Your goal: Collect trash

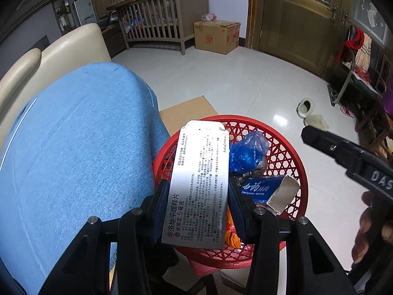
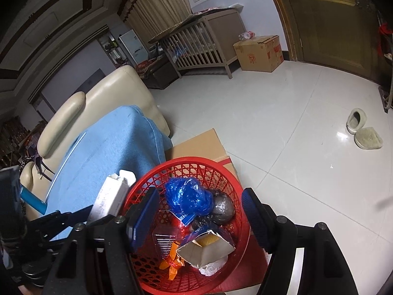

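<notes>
1. Trash filled the red lattice basket (image 2: pixel 221 169), which stood on flattened cardboard (image 2: pixel 201 142) on the pale tiled floor (image 2: pixel 282 127), just beside a sofa (image 2: pixel 118 83) draped in a blue blanket (image 1: pixel 73 147).
2. Inside the basket lay a crumpled blue plastic bag (image 2: pixel 188 195), a dark foil-like ball (image 2: pixel 222 206), a torn blue toothpaste carton (image 1: pixel 264 189) with its flap open, an orange wrapper (image 2: pixel 173 261) and a clear plastic piece (image 2: pixel 163 239).
3. One more piece, a white medicine box (image 1: pixel 199 184) printed with black text, was clamped across its long sides by the left gripper (image 1: pixel 196 198), whose blue pads pressed on both edges.
4. That box stood tilted, its open end up, over the near-left rim of the basket; in the right wrist view it (image 2: pixel 111 196) showed beside the rim, above the blanket's edge.
5. The right gripper (image 2: pixel 200 213) hung over the basket with its jaws spread wide and nothing between them; the basket's contents showed in the gap.
6. From the left wrist view, one black finger of the right gripper (image 1: pixel 343 154) reached in at the right edge, with a hand (image 1: pixel 371 223) behind it.
7. Farther off stood a wooden crib (image 1: pixel 159 17), a cardboard box (image 1: pixel 216 36), a wooden door (image 1: pixel 294 17) and two slippers (image 2: pixel 363 130) on the floor.
</notes>
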Tool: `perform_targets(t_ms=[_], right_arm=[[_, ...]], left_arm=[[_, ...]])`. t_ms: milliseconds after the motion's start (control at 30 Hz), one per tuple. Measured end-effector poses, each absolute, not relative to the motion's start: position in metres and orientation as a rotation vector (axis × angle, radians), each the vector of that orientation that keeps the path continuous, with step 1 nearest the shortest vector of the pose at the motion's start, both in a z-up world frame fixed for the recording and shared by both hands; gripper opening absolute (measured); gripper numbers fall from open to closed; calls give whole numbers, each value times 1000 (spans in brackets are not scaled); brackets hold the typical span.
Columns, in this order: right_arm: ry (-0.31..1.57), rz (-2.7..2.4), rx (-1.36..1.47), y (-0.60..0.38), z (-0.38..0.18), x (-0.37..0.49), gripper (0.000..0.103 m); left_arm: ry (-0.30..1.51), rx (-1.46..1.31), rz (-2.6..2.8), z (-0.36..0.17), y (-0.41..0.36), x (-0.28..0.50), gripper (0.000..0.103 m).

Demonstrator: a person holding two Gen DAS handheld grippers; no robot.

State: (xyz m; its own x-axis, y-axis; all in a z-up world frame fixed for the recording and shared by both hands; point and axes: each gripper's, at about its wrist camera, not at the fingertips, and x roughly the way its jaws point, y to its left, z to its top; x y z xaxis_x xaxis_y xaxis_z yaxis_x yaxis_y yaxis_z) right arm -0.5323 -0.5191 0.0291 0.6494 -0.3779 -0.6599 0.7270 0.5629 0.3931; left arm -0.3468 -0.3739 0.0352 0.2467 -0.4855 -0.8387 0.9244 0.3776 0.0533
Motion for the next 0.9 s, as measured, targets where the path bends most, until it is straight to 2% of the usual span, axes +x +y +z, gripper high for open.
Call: perform_targets(t_ms=[367, 433, 500, 733, 800, 900], right_arm=[[505, -719, 686, -519, 52, -542, 73], [498, -722, 682, -519, 56, -543, 73], [497, -723, 668, -517, 62, -543, 73], [497, -708, 625, -500, 76, -533, 73], [508, -704, 606, -491, 78, -526, 77], [546, -679, 573, -474, 75, -515, 78]], left_arm=[[882, 709, -1052, 16, -396, -351, 51], [883, 743, -1045, 9, -398, -354, 56], [868, 759, -1030, 10, -396, -355, 67], [814, 639, -1011, 47, -362, -338, 68], [794, 579, -983, 63, -341, -329, 68], [773, 496, -950, 84, -311, -317, 68]])
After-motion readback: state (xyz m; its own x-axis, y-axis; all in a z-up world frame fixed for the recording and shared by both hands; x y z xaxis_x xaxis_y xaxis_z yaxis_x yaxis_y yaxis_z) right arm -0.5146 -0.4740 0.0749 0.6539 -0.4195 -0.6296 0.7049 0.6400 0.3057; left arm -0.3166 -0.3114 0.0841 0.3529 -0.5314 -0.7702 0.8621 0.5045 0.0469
